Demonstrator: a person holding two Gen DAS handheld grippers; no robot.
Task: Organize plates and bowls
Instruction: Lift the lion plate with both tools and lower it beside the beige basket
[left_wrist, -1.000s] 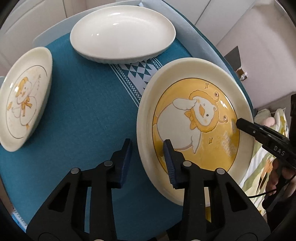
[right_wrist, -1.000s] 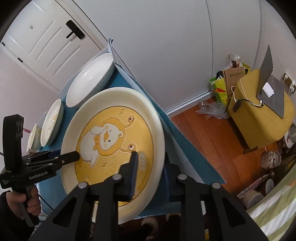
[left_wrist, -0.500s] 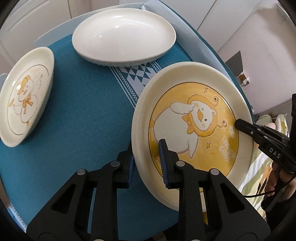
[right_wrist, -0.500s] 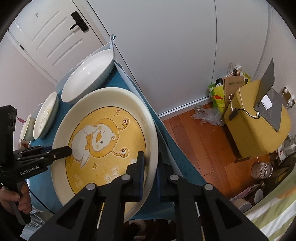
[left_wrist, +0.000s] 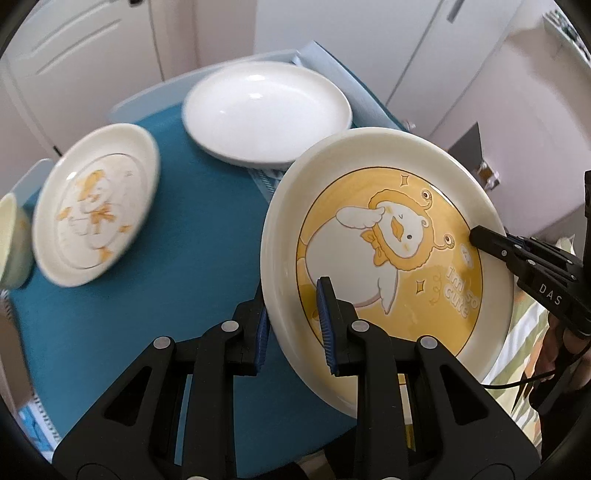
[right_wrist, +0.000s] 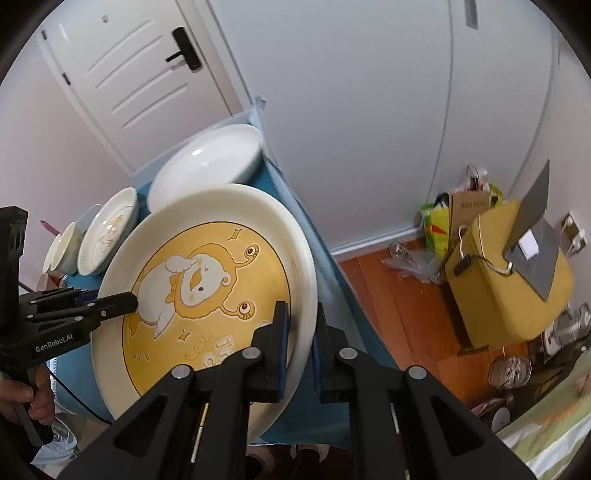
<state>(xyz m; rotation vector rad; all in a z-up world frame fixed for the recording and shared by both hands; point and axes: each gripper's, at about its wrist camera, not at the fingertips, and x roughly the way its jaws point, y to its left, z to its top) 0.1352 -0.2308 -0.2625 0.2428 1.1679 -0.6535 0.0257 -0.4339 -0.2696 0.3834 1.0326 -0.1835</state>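
White panelled doors and pale walls are seen behind a worktop (left_wrist: 155, 258) covered with a teal cloth. Above the near right part of this worktop, the large cream plate with a yellow duck cartoon (left_wrist: 384, 251) is held tilted, its near rim overhanging the worktop edge. Its left rim is gripped by the left claw (left_wrist: 293, 321), one blue-padded finger under the rim and one on the printed face. The opposite rim is gripped by the right claw (right_wrist: 299, 343), with the rim clamped between both pads; in the left wrist view this claw's upper finger is seen lying on the yellow area near the lettering. Whether the plate's far edge touches the cloth cannot be told.

Beyond the held plate, a plain white deep plate (left_wrist: 267, 114) is resting on the cloth at the far end. To its left, a smaller cream plate with an orange duck drawing (left_wrist: 96, 210) is lying on the cloth, blurred. A pale bowl (left_wrist: 11, 240) is partly seen at the left edge, just beside the smaller plate. Wooden floor (right_wrist: 399, 306) and a yellow seat (right_wrist: 506, 277) carrying a grey laptop are visible in the right wrist view.
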